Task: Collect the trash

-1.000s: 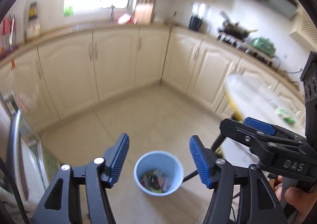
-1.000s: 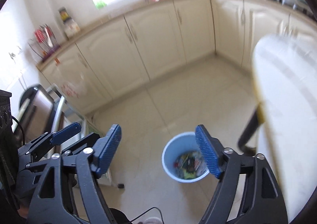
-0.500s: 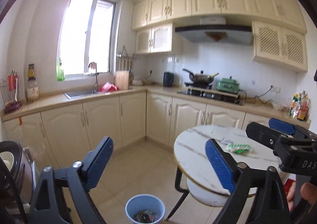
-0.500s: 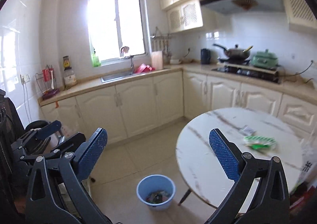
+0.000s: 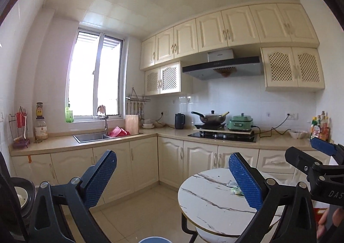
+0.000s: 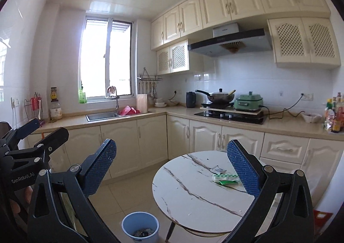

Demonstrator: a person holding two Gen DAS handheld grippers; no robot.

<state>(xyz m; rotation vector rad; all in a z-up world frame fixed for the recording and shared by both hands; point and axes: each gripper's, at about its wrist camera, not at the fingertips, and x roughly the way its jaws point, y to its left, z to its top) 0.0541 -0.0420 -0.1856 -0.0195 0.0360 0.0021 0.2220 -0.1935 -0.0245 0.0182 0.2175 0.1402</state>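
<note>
Jaws just opened wide on left hand-held gripper (image 5: 172, 178); right hand-held gripper (image 6: 172, 167) wide, empty.

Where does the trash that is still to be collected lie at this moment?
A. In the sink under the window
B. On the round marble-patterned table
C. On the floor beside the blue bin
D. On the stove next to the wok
B: the green-and-white wrappers lie flat on the round table, near its far right side, while the blue bin stands on the floor beside it.
</note>
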